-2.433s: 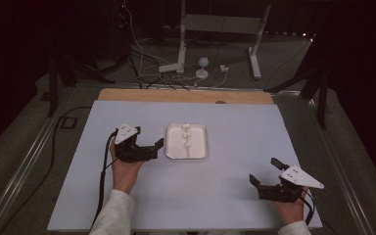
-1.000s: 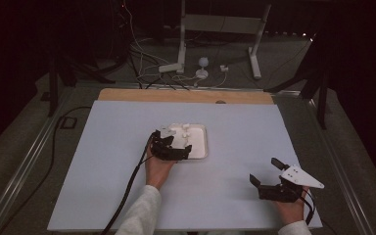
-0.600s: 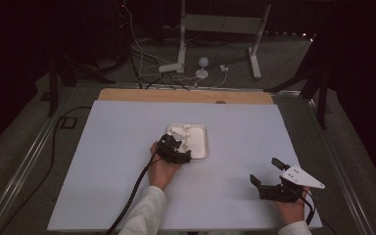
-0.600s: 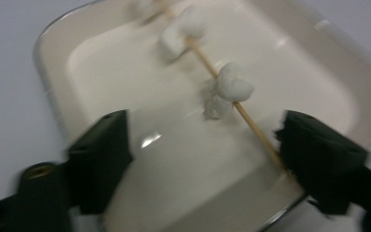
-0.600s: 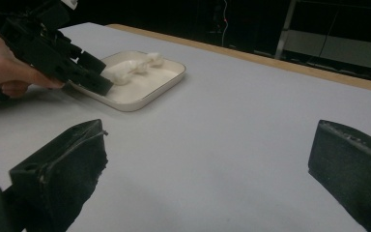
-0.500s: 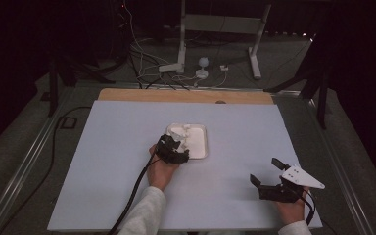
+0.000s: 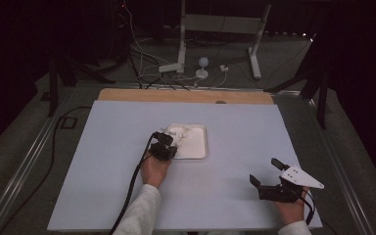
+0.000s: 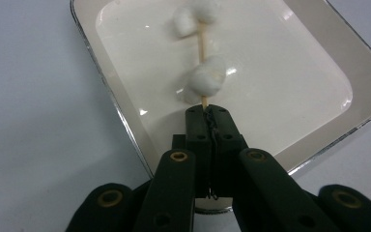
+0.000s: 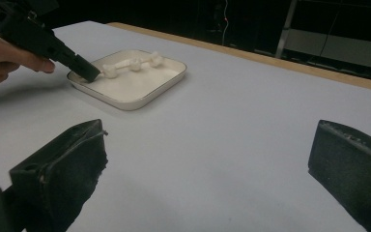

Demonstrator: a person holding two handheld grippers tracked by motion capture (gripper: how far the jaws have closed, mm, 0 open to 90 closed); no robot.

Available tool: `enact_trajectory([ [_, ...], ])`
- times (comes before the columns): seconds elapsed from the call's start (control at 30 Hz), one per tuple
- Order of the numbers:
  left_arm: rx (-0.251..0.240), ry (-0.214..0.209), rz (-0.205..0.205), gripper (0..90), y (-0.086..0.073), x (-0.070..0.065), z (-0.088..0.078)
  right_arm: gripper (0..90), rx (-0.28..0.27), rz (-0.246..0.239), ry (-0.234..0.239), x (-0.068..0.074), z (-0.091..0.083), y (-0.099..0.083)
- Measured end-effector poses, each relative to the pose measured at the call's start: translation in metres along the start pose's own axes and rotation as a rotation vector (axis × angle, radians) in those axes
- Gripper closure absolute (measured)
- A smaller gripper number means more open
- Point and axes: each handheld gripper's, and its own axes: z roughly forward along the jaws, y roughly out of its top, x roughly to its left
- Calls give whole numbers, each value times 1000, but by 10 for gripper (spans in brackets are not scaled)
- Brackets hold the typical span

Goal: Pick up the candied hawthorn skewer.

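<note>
A white square tray [image 7: 198, 147] sits mid-table, and a wooden skewer [image 8: 203, 46] threaded with white marshmallows [image 8: 205, 79] lies in it. My left gripper [image 8: 207, 113] reaches over the tray's near-left rim. Its jaws have just been closing and now pinch the skewer's near end. From above, the left gripper [image 7: 169, 143] sits at the tray's left edge. The right gripper view shows the left gripper [image 9: 88, 73] touching the skewer [image 9: 125, 64] in the tray [image 9: 149, 92]. My right gripper [image 7: 266, 171] rests at the table's near right, jaws wide apart, nothing between them [image 9: 207, 154].
The pale blue table top [image 7: 127, 122] has a wooden strip [image 7: 186, 95] along its far edge. Behind it, a metal stand [image 7: 183, 44] and cables lie on the dark floor. The left gripper's cable [image 7: 132, 191] trails back along the forearm.
The left hand travelled right from the table's left side to the tray, and its jaws closed on the skewer's end. The right hand stayed where it was.
</note>
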Motion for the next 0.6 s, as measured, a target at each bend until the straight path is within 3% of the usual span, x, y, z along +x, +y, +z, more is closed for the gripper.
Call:
enact_trajectory([
  [0.13, -21, -27, -28, 900, -1, 2, -5, 0, 1, 2, -2, 0, 0, 0],
  [0.33, -32, -78, -35, 900, -6, 1, -17, 0, 0, 2, -4, 0, -1, 0],
  [0.5, -79, -127, -75, 900, -13, 8, -29, 0, 0, 1, -3, 0, 0, 0],
  [0.6, -111, -145, -75, 900, -16, 12, -37, 0, 1, 3, -3, 0, 0, 0],
])
